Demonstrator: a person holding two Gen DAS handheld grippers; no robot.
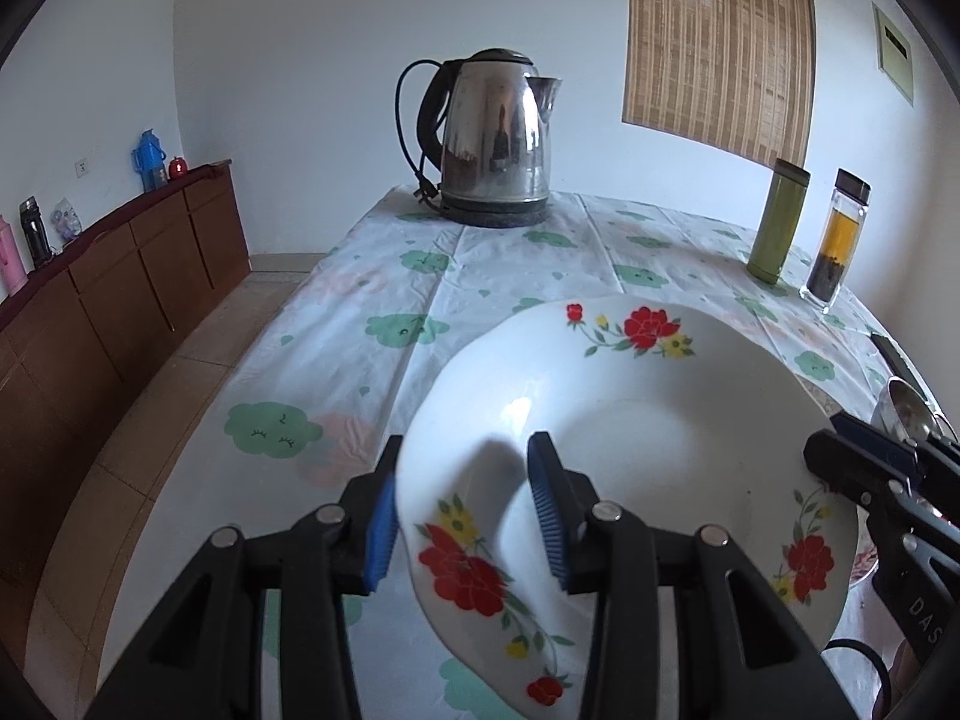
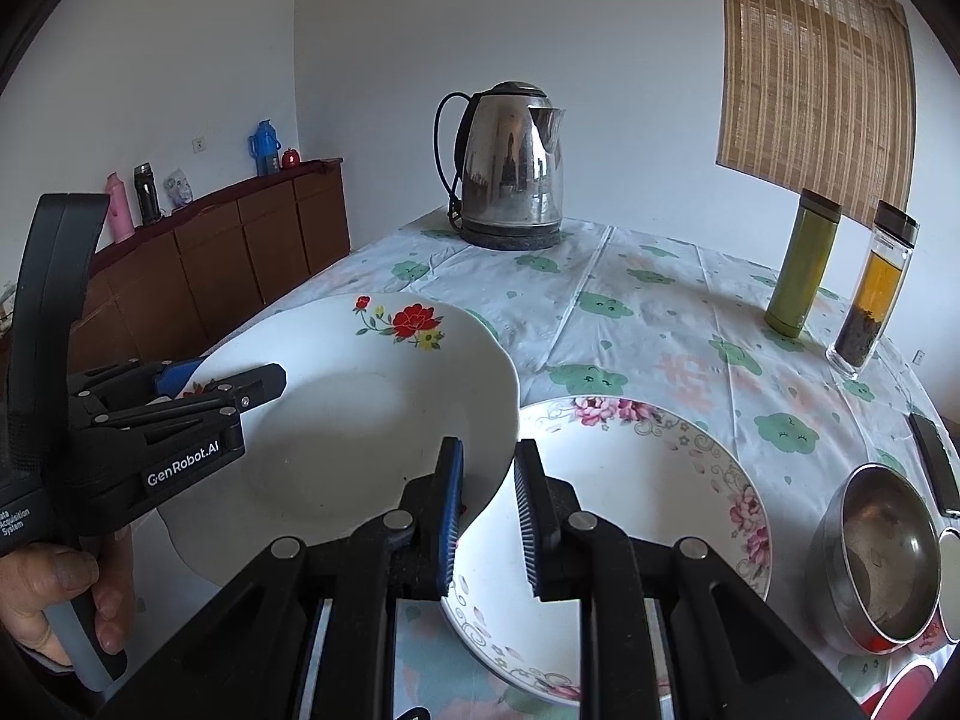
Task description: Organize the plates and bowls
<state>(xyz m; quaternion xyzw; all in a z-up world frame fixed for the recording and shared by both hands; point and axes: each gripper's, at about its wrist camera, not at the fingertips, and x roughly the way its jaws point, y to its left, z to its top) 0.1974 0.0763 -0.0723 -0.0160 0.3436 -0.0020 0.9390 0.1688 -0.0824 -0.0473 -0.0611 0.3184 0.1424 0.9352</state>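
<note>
Over the near edge of the table [image 2: 660, 300], the left gripper [image 1: 468, 516] clamps the rim of a white plate with red flowers [image 1: 630, 450], one blue-padded finger under the rim and the other on its upper face, so the plate hangs tilted above the cloth. In the right wrist view the same red-flowered plate [image 2: 372, 420] is held up from its left side by that gripper [image 2: 222, 387], gripped in the person's hand [image 2: 78, 594]. The right gripper [image 2: 489, 516] is released, its fingers standing apart with nothing between them; its left pad sits just beside the lifted plate's near rim, and I cannot tell whether they touch. Below and to the right lies a second plate with pink flowers [image 2: 648, 480], flat on the floral tablecloth [image 1: 360, 324], its left part overlapped by the raised plate. Right of it rests a steel bowl [image 2: 888, 558], with a dark phone-like object [image 2: 936, 462] just beyond. Farther back stand a green flask [image 2: 804, 264] and a glass tea bottle [image 2: 873, 294] side by side, and a steel electric kettle [image 2: 516, 168] at the far edge. A brown sideboard [image 2: 240, 252] lines the left wall, and a bamboo blind [image 2: 816, 78] hangs at right.
</note>
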